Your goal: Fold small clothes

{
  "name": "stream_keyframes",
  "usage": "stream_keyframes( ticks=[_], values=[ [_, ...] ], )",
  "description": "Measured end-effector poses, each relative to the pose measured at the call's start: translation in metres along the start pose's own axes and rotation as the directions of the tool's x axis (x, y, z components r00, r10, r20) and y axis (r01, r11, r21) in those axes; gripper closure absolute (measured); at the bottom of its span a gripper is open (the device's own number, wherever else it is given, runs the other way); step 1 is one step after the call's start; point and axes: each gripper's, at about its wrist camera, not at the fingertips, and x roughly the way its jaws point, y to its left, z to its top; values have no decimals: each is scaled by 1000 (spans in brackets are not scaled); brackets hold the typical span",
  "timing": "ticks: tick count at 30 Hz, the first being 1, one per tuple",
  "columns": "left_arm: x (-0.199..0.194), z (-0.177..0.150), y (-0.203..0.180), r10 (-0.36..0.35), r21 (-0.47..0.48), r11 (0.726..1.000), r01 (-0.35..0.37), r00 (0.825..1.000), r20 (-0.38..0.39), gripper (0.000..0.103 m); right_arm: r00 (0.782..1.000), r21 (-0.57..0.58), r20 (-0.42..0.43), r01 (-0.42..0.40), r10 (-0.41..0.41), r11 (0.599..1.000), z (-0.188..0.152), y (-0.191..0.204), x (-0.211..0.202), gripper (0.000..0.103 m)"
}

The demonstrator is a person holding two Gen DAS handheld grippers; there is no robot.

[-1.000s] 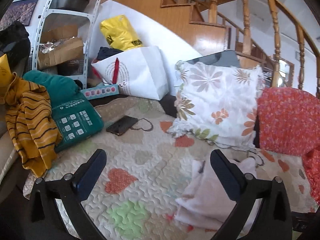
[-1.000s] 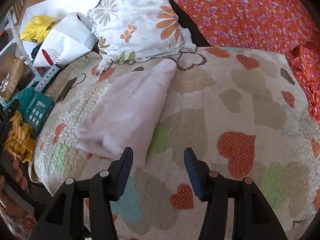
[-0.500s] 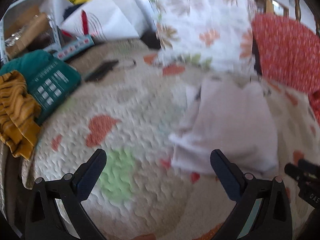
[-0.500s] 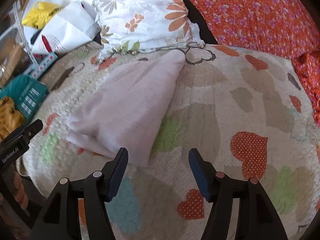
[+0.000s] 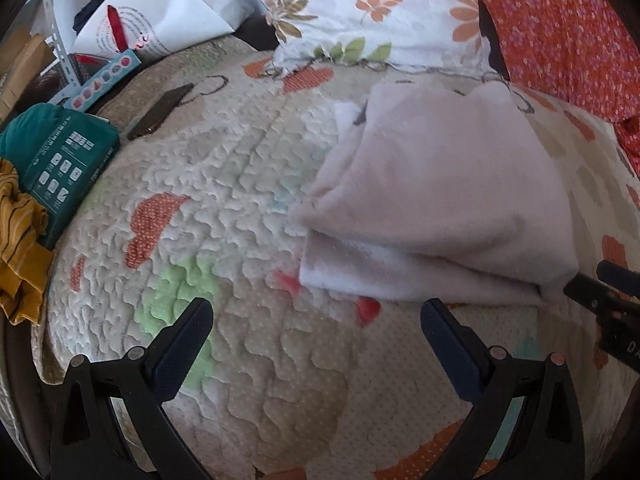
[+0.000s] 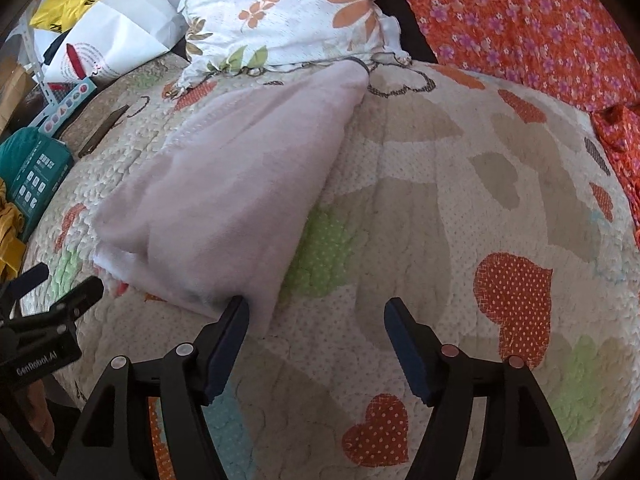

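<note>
A pale pink folded garment (image 5: 436, 196) (image 6: 236, 200) lies on the heart-patterned quilt (image 5: 224, 184) (image 6: 440, 208). My left gripper (image 5: 316, 316) hangs open over the quilt, just short of the garment's near edge, nothing between its fingers. My right gripper (image 6: 316, 312) is open and its jaws are still opening; its left finger (image 6: 232, 320) sits at the garment's near corner, and only quilt lies between the two fingers. Each gripper shows at the edge of the other's view: the right gripper (image 5: 608, 292) and the left gripper (image 6: 52, 304).
A floral pillow (image 5: 360, 12) (image 6: 288, 12) and an orange flowered cloth (image 5: 568, 24) (image 6: 520, 20) lie beyond the garment. At the left are a teal box (image 5: 64, 164), a dark phone (image 5: 160, 112), a striped mustard cloth (image 5: 20, 248) and a white paper bag (image 5: 160, 16).
Both grippers have sunk toward the quilt and closed in on the garment. The left one tipped down from the stairs to the bed. The right gripper's jaws have spread wider.
</note>
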Motion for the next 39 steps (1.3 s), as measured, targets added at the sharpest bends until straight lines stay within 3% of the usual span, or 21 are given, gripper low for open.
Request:
stream_keyframes(
  ticks=[39],
  values=[
    [15, -6, -3, -66, -14, 998, 65, 993, -100, 0, 1000, -5, 3, 31, -31, 1000, -1, -2, 1, 25]
  ],
)
